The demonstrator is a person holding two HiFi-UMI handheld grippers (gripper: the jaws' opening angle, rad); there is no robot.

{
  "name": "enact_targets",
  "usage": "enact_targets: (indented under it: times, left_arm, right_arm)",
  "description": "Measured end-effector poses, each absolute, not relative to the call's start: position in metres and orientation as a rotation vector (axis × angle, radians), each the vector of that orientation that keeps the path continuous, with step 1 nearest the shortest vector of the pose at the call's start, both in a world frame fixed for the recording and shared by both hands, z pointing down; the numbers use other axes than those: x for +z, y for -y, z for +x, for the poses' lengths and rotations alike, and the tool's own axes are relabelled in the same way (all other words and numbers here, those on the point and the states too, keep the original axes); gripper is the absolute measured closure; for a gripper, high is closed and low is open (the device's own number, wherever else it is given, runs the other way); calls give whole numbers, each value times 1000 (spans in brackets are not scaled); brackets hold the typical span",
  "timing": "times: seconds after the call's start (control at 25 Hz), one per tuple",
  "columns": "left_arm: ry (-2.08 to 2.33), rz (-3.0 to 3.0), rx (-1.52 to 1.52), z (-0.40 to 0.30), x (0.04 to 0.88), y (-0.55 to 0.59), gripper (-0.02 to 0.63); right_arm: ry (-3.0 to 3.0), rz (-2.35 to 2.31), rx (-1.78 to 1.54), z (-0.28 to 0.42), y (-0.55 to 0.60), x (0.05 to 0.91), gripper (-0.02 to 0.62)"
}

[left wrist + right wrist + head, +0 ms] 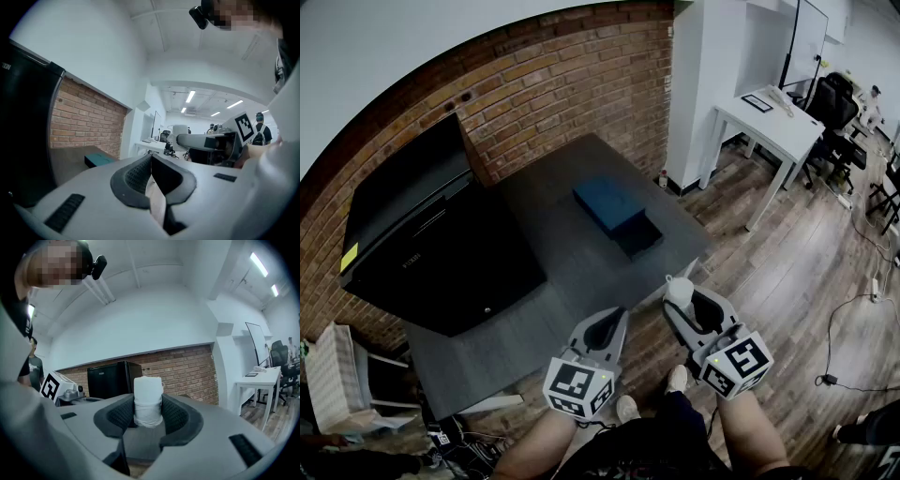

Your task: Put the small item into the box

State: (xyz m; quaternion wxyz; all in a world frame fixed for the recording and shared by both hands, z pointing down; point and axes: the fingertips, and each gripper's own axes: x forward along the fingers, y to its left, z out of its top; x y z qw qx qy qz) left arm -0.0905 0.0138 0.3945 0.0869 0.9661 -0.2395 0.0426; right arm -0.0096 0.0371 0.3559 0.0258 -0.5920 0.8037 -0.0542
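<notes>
The dark table (544, 234) carries a black cabinet (422, 244) along its left edge and the blue box (614, 211) toward its far right corner, a darker tray showing at the box's near end. The left gripper (602, 330) has its jaws together, with nothing between them. The right gripper (686, 298), near the table's near right corner, is clamped on the small item (148, 401), an upright white roll. It looks light and soft, likely to dent, so a gentle hold across its middle suits it.
</notes>
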Motion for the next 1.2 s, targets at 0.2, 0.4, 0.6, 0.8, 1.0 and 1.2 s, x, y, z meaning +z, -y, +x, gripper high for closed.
enact_targets:
  times: [0.2, 0.4, 0.6, 0.8, 1.0, 1.2]
  left_arm:
    - [716, 2880, 127, -87, 392, -18, 572]
    - [720, 2882, 123, -86, 391, -22, 572]
    - [726, 2884, 119, -86, 388, -23, 572]
    - [739, 2885, 116, -85, 386, -22, 572]
    - [770, 2865, 120, -77, 389, -14, 572]
    - [819, 2843, 118, -64, 388, -6, 572]
  right_arm:
    - [-2482, -1828, -168, -6, -41, 355, 403]
    - [-2478, -1799, -173, -5, -44, 354, 403]
    - [-2497, -1791, -143, -7, -45, 350, 402]
    - [-2509, -1778, -153, -5, -44, 349, 402]
    - [-2536, -1741, -164, 3, -35, 349, 402]
    - [-2575, -1692, -171, 17, -22, 346, 403]
